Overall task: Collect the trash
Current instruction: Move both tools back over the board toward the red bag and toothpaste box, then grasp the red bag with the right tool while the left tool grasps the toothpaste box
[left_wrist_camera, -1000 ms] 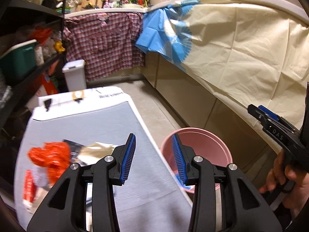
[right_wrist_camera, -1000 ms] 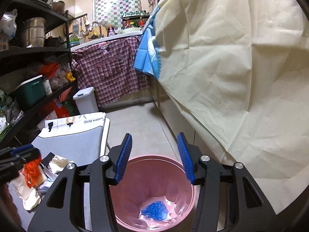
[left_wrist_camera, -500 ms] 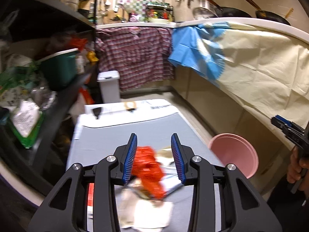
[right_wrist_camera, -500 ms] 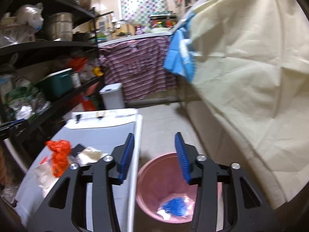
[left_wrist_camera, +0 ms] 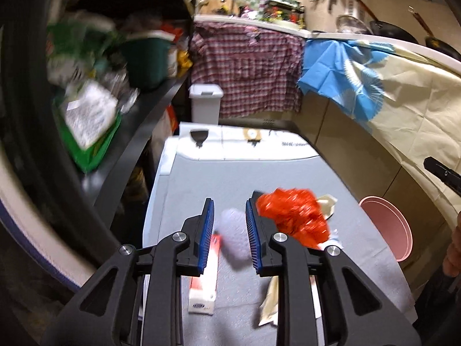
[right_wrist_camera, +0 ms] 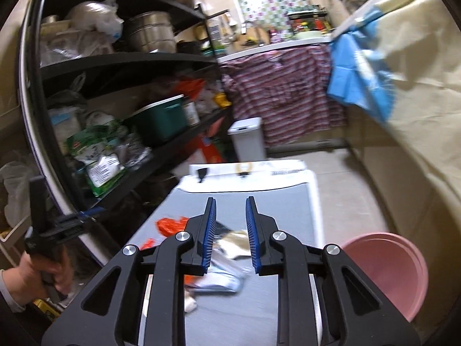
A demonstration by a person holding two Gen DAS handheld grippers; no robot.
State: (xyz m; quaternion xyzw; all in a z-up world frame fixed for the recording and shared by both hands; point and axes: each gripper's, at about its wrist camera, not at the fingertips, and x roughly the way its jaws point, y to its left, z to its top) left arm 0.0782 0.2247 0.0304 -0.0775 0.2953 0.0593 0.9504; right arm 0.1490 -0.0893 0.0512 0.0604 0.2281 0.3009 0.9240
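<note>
Moved: both my grippers have swung from the pink bin (left_wrist_camera: 386, 227) to the grey table (left_wrist_camera: 230, 173).
Left gripper (left_wrist_camera: 229, 225): narrowing, nothing pinched.
Right gripper (right_wrist_camera: 230, 225): narrowing, empty.
Trash: crumpled orange wrapper (left_wrist_camera: 294, 216), shiny, at two o'clock of my left jaws; red-white carton (left_wrist_camera: 204, 285) at six.

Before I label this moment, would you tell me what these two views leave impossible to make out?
- Pale object between the left gripper jaws, left wrist view: motion-blurred; what it is, and whether it is gripped, unclear.
- Pink bin contents: hidden by its wall in both views.
- Wrappers under the right gripper, right wrist view: blurred and partly hidden by it.
- Shelf items, left wrist view: smeared.
</note>
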